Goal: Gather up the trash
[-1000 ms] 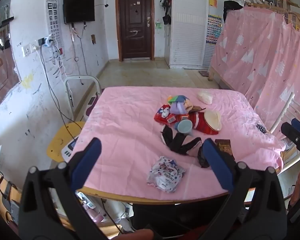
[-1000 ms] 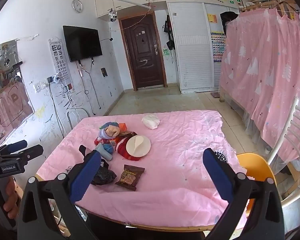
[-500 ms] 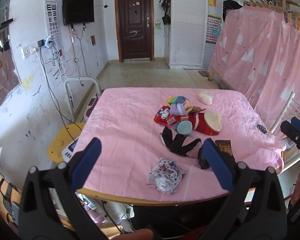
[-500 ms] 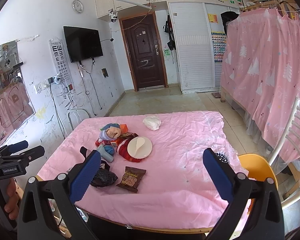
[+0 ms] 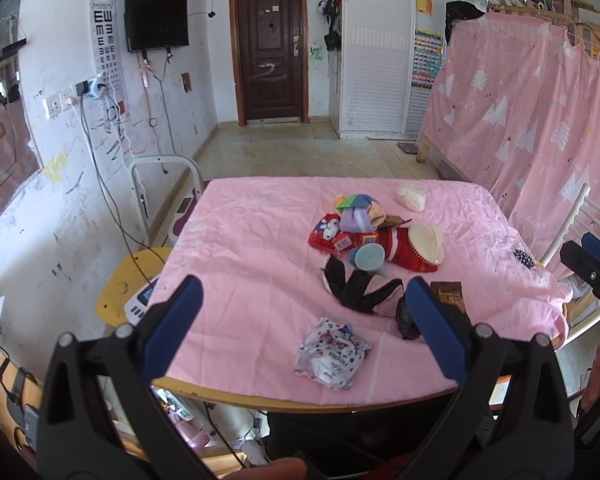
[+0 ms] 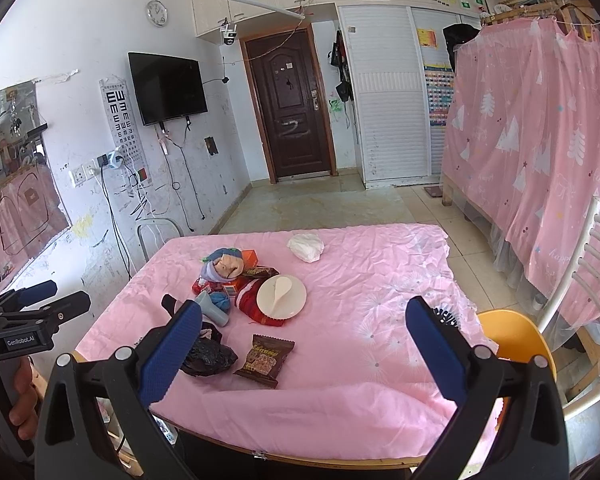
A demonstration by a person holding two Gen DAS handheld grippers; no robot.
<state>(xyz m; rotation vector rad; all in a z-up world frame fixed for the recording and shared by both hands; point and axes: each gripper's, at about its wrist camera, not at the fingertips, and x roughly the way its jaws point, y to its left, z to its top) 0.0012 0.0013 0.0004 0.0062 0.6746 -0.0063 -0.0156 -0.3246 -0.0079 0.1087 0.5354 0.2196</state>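
A table with a pink cloth (image 5: 252,256) (image 6: 380,280) holds trash. A white printed wrapper (image 5: 332,354) lies near the front edge. A brown snack packet (image 6: 265,360) (image 5: 447,294), a crumpled black bag (image 6: 206,356) (image 5: 407,320), a crumpled white tissue (image 6: 307,247) (image 5: 411,196) and a red wrapper (image 5: 330,236) lie there too. My left gripper (image 5: 302,316) is open and empty, held above the front edge. My right gripper (image 6: 302,336) is open and empty, above the near right side.
A pile in the middle holds a doll (image 6: 224,264), a blue cup (image 5: 367,258), a red hat with a paper plate (image 6: 281,296) and black fabric (image 5: 356,286). Yellow chairs stand at the left (image 5: 124,284) and right (image 6: 516,336). A pink curtain (image 6: 540,140) hangs on the right.
Both grippers have drifted slightly; the views shift a little. Nothing on the table has moved.
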